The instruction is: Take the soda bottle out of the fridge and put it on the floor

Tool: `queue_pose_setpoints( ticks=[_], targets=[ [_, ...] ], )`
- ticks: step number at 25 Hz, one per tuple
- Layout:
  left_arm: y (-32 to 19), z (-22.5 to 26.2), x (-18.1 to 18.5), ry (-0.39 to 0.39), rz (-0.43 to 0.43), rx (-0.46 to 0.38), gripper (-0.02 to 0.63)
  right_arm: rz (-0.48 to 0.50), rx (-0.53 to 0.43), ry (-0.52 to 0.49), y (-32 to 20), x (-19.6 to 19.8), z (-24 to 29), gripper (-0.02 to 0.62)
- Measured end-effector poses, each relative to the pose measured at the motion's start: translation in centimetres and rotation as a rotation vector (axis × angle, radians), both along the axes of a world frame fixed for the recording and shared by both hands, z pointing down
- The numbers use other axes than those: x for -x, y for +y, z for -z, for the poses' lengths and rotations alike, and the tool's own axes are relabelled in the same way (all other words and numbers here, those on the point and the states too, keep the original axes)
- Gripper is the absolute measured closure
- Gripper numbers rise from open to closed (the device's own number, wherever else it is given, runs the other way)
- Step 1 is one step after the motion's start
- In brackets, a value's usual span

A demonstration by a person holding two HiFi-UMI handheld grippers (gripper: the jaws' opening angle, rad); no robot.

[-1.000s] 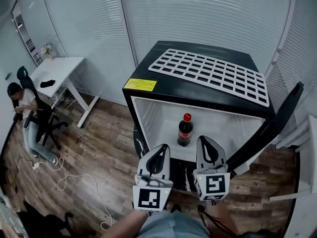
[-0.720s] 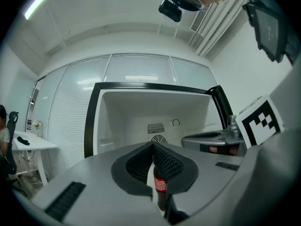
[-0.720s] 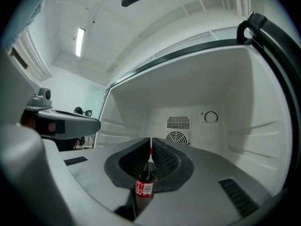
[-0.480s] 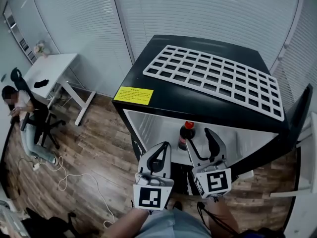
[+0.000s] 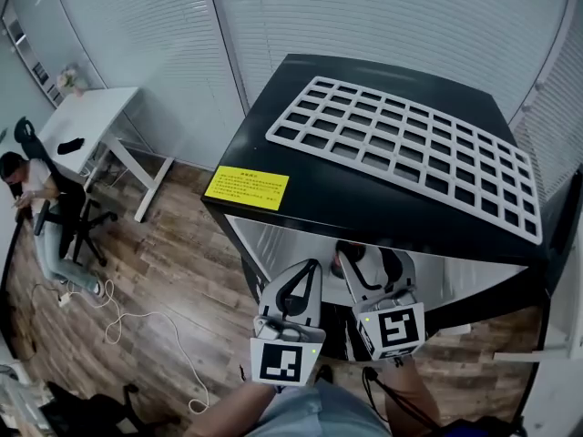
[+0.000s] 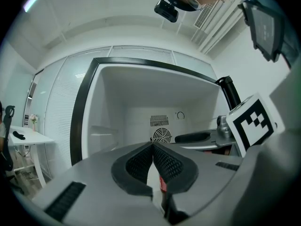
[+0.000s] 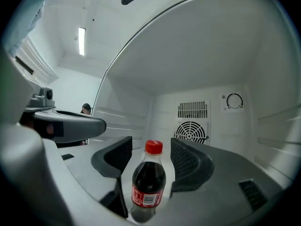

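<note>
No legible print: yellow sticker (image 5: 246, 188) on fridge (image 5: 383, 198), label on soda bottle (image 7: 148, 182)

Office room; white slatted blinds (image 5: 164, 53) run along the walls; small white desk (image 5: 91, 121) at the left by the blinds; 1 person (image 5: 36, 198) sits beside it on a black wheeled office chair (image 5: 77, 221); tall shelf unit (image 5: 20, 44) at the far left edge; wood-look plank floor (image 5: 173, 271) with a loose white cable (image 5: 137, 321) trailing across it; black compact fridge (image 5: 364, 203) stands near the blinds; ceiling strip light (image 7: 82, 40) shows in the right gripper view.
</note>
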State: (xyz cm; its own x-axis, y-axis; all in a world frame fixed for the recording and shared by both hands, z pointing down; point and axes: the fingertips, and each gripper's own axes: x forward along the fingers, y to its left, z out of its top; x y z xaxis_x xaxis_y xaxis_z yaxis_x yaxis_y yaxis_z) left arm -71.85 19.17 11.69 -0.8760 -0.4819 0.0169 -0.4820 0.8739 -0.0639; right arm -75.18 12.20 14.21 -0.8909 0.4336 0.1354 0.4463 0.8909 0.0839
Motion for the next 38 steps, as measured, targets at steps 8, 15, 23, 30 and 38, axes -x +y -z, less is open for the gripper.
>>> queue_pose_setpoints(
  ticks=[8, 15, 23, 30, 38],
  targets=[
    [0.1, -1.2, 1.5, 0.030, -0.003, -0.002, 0.589, 0.018, -0.013, 0.027, 0.9, 2.0, -1.0, 0.337],
    [-0.2, -0.1, 1.6, 0.029, -0.016, 0.009, 0.589, 0.017, -0.023, 0.038, 1.1, 2.9, -0.2, 0.350],
    [-0.8, -1.6, 2.8, 0.048, -0.043, 0.018, 0.589, 0.028, -0.030, 0.057, 1.7, 5.0, -1.8, 0.374],
    [-0.4, -1.3, 3.0, 0.047, -0.032, 0.015, 0.589, 0.050, -0.043, 0.071, 2.2, 5.1, -1.9, 0.400],
    [-0.8, -2.0, 3.3, 0.050, -0.031, 0.012, 0.589, 0.055, -0.073, 0.071, 2.2, 5.5, -2.8, 0.429]
  ],
)
